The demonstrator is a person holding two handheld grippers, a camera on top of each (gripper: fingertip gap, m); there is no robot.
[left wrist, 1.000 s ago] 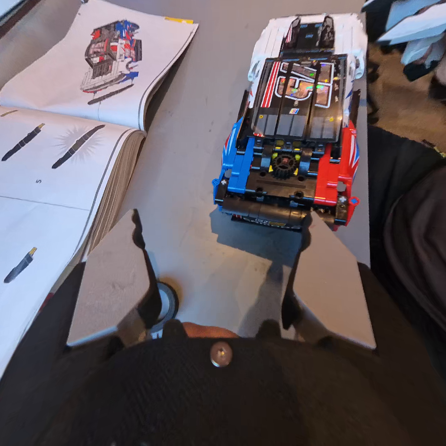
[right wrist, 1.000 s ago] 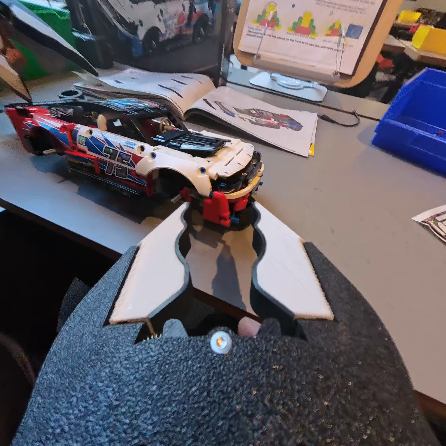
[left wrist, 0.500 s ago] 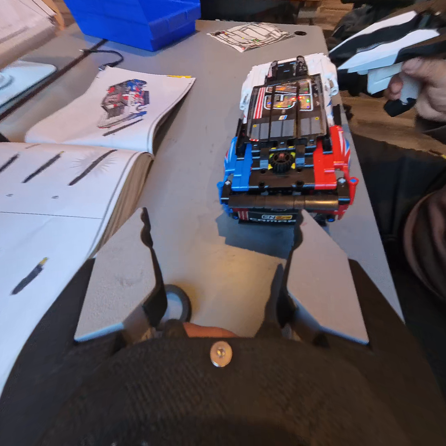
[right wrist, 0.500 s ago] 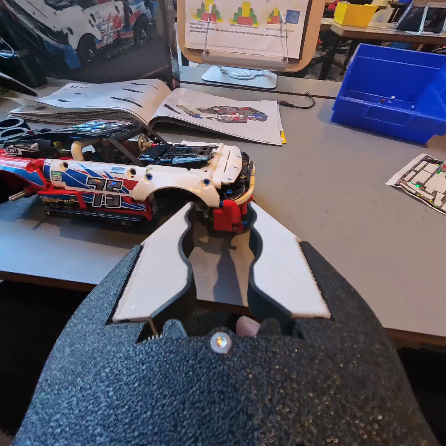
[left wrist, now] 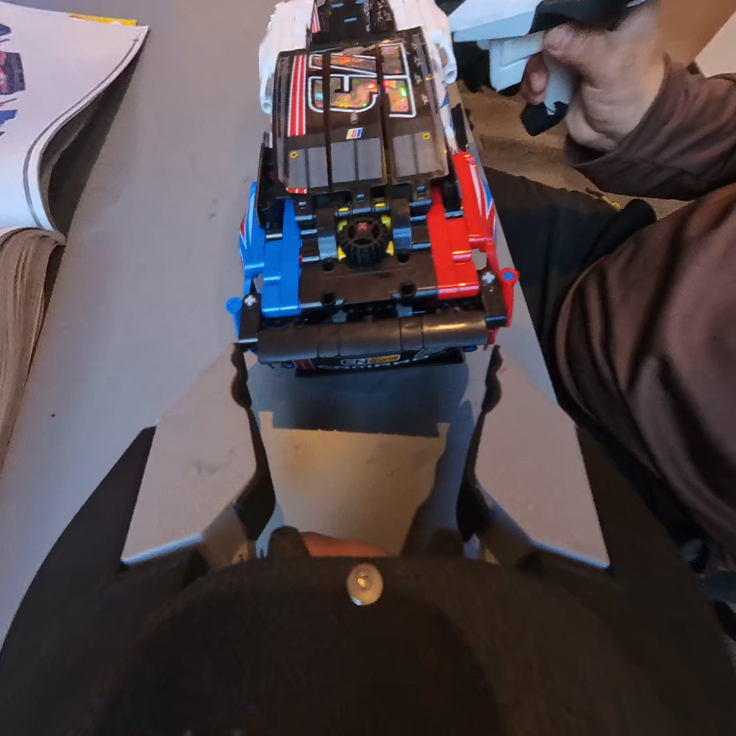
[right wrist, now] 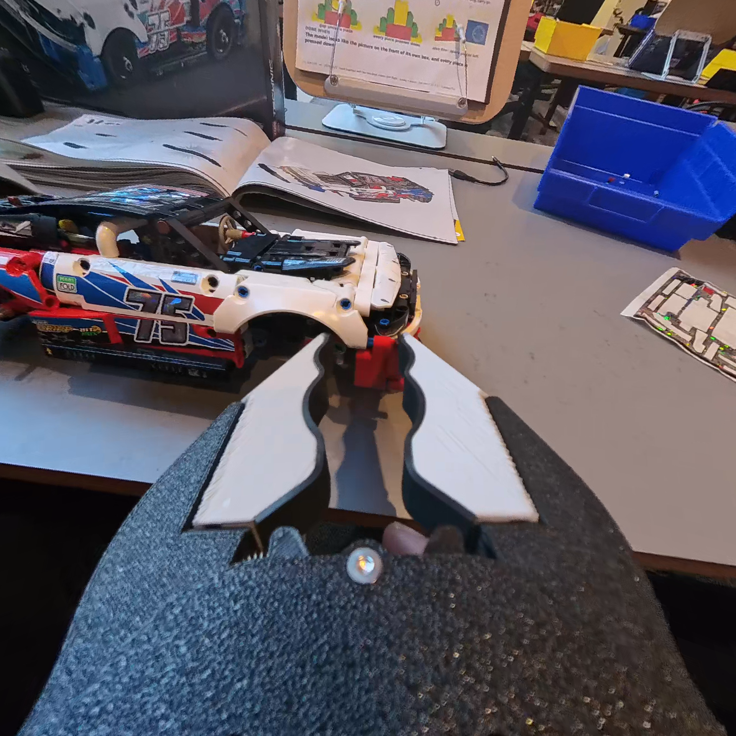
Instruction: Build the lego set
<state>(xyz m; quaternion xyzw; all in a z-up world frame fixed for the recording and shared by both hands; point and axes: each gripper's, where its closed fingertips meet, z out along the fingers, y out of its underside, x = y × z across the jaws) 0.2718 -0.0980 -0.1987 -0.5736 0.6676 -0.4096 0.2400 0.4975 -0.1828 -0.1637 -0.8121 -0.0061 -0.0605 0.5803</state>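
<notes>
A lego car [right wrist: 207, 302] sits along the near edge of the worktop [right wrist: 557, 358], with an open instruction booklet [right wrist: 247, 167] lying behind it. Behind the booklet stand the set's box [right wrist: 139, 51] and a clipboard stand [right wrist: 394, 59] side by side. A storage bin [right wrist: 637, 195] rests off to the right of the booklet, a sticker sheet [right wrist: 689, 318] in front of it. The left hand-held gripper [left wrist: 364, 358] faces the car's tail; the right hand-held gripper [right wrist: 362, 346] sits at its nose.

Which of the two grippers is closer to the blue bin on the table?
Right. The right gripper is at the toy car's nose, on the blue bin's side; the left gripper is at the car's tail.
</notes>
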